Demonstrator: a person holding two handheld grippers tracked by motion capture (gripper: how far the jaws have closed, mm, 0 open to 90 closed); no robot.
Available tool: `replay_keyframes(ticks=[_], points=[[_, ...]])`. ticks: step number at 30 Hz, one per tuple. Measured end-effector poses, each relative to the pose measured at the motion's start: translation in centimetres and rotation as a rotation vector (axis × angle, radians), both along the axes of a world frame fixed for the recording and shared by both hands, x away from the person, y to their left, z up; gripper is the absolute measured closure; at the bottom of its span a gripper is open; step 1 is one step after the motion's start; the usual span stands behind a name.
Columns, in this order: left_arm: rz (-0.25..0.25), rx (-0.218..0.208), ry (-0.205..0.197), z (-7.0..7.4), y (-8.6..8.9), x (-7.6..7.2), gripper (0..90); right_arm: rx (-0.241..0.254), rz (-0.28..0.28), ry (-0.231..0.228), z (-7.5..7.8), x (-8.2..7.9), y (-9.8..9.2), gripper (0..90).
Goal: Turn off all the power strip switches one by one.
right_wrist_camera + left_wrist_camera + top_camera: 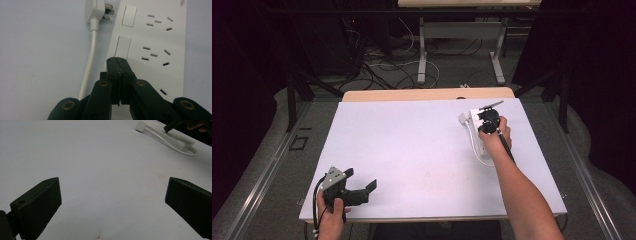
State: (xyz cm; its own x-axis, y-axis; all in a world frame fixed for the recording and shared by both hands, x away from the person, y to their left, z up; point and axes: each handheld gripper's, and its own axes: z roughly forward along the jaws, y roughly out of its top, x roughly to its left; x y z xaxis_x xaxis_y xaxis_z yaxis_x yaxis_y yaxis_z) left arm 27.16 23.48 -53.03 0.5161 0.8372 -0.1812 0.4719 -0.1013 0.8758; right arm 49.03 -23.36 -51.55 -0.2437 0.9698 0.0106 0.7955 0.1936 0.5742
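Pressing down toward the power strip [152, 45], your right tool [117, 60] has its two black jaws closed flat against each other with nothing between them, the joined tip poised at the near end of a white rocker switch [122, 47]; whether it touches the switch cannot be told. The strip lies directly ahead of and under this tool, its long axis running away from you in line with the jaws, so any further move looks like a short push forward and down. A second switch [129, 16] sits farther along the same axis, each one beside its own group of slotted sockets. To the tool's left, the round white cable [90, 55] runs parallel to the strip and ends in a plug [96, 8] whose metal prongs point at the strip's side.

The strip is hard, glossy white plastic, a flat rectangular slab; the cable looks smooth and pliant. The worktop [412, 140] is matte white.

Your left tool [112, 205] rests well apart from the strip, jaws spread wide and empty, their inner faces ribbed. From it the strip [170, 140] lies far ahead and to the right. Your right hand [496, 132] is plainly the nearer.
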Motion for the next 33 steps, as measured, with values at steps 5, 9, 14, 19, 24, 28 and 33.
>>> replay_keyframes(ticks=[5, 9, 14, 19, 24, 28, 33], points=[[0.000, -0.001, 0.000, 0.00, 0.01, -0.01, 0.4, -0.002, -0.004, -0.001, 0.00, 0.01, 0.05, 90.0], [0.000, 0.000, 0.002, 0.00, 0.00, 0.01, 0.4, 0.003, 0.003, 0.001, 0.00, 0.03, -0.06, 90.0], [-0.002, 0.001, 0.002, 0.02, -0.04, 0.01, 0.4, -0.013, 0.006, -0.005, -0.03, 0.01, 0.12, 90.0], [-0.003, 0.001, 0.001, 0.03, -0.04, 0.00, 0.4, -0.006, 0.002, -0.005, -0.05, 0.03, 0.04, 90.0], [0.001, -0.005, -0.002, 0.04, -0.03, -0.02, 0.4, 0.001, 0.004, -0.002, -0.10, 0.07, -0.03, 90.0], [0.001, -0.008, -0.004, 0.06, -0.01, -0.02, 0.4, -0.010, 0.001, -0.005, -0.32, 0.10, -0.03, 90.0], [0.000, -0.007, -0.007, 0.09, 0.07, -0.04, 0.4, -0.002, -0.003, 0.002, -0.27, 0.12, -0.06, 90.0]])
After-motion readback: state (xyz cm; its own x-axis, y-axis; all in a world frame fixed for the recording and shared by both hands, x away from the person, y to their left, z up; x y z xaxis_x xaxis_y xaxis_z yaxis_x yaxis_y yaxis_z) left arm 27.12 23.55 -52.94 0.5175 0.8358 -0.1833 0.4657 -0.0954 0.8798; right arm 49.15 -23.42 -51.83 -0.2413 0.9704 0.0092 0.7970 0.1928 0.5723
